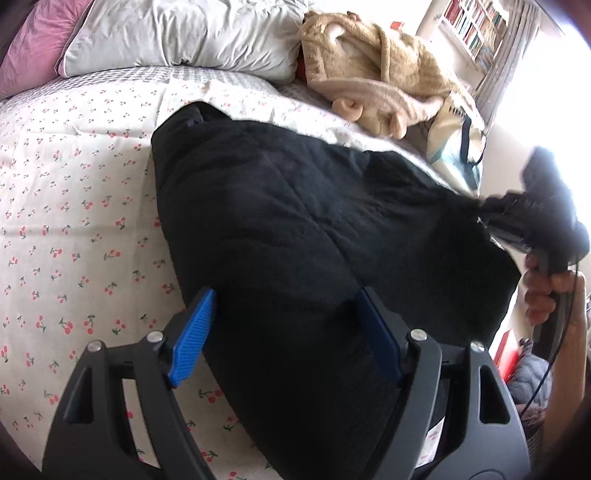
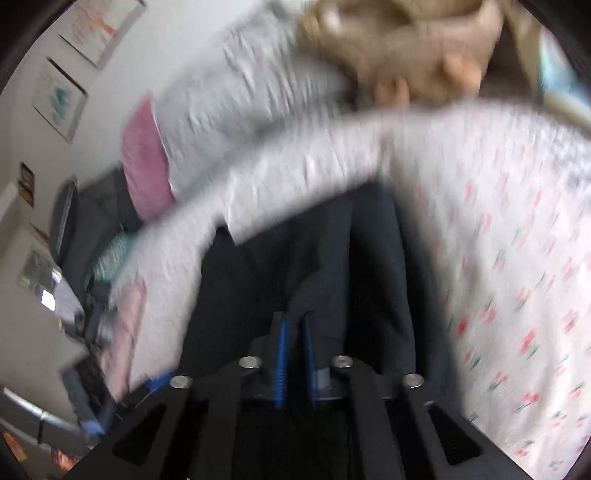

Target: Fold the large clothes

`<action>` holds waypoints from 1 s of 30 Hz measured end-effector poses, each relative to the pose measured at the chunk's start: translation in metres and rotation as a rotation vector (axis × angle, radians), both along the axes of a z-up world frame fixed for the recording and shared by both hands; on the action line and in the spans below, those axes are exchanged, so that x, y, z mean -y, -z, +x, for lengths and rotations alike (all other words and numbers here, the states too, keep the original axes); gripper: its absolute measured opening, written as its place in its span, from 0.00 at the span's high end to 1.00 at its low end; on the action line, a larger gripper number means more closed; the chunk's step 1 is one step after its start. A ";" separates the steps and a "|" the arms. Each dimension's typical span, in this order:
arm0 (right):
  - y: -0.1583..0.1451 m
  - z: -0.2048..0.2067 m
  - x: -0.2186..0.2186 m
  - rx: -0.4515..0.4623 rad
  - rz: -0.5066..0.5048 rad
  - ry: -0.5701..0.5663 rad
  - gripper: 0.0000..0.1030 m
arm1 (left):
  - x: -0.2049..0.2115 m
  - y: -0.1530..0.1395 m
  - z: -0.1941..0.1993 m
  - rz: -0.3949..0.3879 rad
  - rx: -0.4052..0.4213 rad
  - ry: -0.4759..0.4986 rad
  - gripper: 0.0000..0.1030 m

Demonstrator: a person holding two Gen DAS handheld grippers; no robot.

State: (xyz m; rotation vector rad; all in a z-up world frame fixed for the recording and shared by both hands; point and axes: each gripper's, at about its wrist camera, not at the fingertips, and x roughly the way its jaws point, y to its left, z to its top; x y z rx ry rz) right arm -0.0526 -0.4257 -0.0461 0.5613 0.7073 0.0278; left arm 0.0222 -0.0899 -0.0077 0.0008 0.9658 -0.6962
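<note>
A large black garment (image 1: pixel 295 221) lies spread on the cherry-print bed cover (image 1: pixel 74 206). My left gripper (image 1: pixel 286 310) hovers over its near end with the jaws wide. The left blue pad (image 1: pixel 192 339) is at the cloth's edge and the other pad (image 1: pixel 380 336) is above the cloth, and neither visibly presses. At the right, a hand (image 1: pixel 546 291) holds my right gripper (image 1: pixel 491 218), which pinches the garment's far corner and pulls it taut. In the blurred right wrist view, the right gripper (image 2: pixel 295 325) is shut with the dark garment (image 2: pixel 314 258) between its blue pads.
A grey pillow (image 1: pixel 177 33) and a pink pillow (image 1: pixel 33 40) lie at the head of the bed. Beige fluffy clothes (image 1: pixel 369 66) and a light bag (image 1: pixel 458 147) sit beyond the garment. A bookshelf (image 1: pixel 472 26) stands behind, and framed pictures (image 2: pixel 59 99) hang on the wall.
</note>
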 end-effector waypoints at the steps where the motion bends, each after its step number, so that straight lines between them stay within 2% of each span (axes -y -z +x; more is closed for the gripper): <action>1: -0.011 -0.007 0.007 0.033 -0.088 0.082 0.99 | -0.001 -0.003 0.001 -0.015 -0.002 -0.008 0.25; 2: -0.013 -0.010 0.015 0.029 -0.133 0.136 0.99 | -0.001 -0.003 0.002 -0.023 -0.007 -0.016 0.24; 3: -0.008 -0.011 0.025 0.005 -0.113 0.154 0.98 | -0.001 -0.003 0.004 -0.029 -0.020 -0.025 0.22; 6: 0.032 -0.021 0.057 -0.127 0.134 0.120 0.95 | -0.001 0.002 0.007 -0.035 -0.039 -0.031 0.22; 7: 0.037 -0.023 0.060 -0.146 0.170 0.101 0.94 | -0.001 0.002 0.007 -0.026 -0.033 -0.025 0.22; 8: 0.043 -0.029 0.060 -0.154 0.228 0.055 0.89 | 0.000 0.002 0.006 -0.018 -0.027 -0.020 0.22; 9: 0.045 -0.031 0.061 -0.151 0.253 0.032 0.85 | 0.001 0.002 0.006 -0.011 -0.022 -0.016 0.22; 13: 0.059 -0.031 0.056 -0.204 0.315 -0.029 0.81 | 0.002 0.003 0.005 -0.002 -0.018 -0.020 0.22; 16: 0.068 -0.027 0.044 -0.255 0.362 -0.059 0.67 | 0.001 0.003 0.005 -0.002 -0.020 -0.021 0.22; 18: 0.066 -0.028 0.040 -0.251 0.348 -0.050 0.29 | 0.000 0.004 0.006 -0.004 -0.025 -0.022 0.22; 19: 0.065 -0.027 0.040 -0.243 0.331 -0.039 0.25 | -0.001 0.004 0.006 -0.005 -0.030 -0.024 0.22; 23: 0.066 -0.020 0.034 -0.236 0.356 -0.074 0.24 | -0.005 0.007 0.007 -0.007 -0.048 -0.026 0.21; 27: 0.080 -0.005 0.011 -0.300 0.327 -0.118 0.25 | -0.008 0.011 0.010 -0.010 -0.071 -0.032 0.17; 28: 0.082 -0.004 0.007 -0.302 0.313 -0.114 0.31 | -0.009 0.013 0.012 -0.013 -0.082 -0.038 0.15; 29: 0.082 0.000 0.001 -0.299 0.283 -0.109 0.56 | -0.010 0.014 0.012 -0.016 -0.088 -0.044 0.15; 30: 0.081 0.003 -0.004 -0.288 0.264 -0.117 0.68 | -0.011 0.015 0.014 -0.018 -0.097 -0.054 0.14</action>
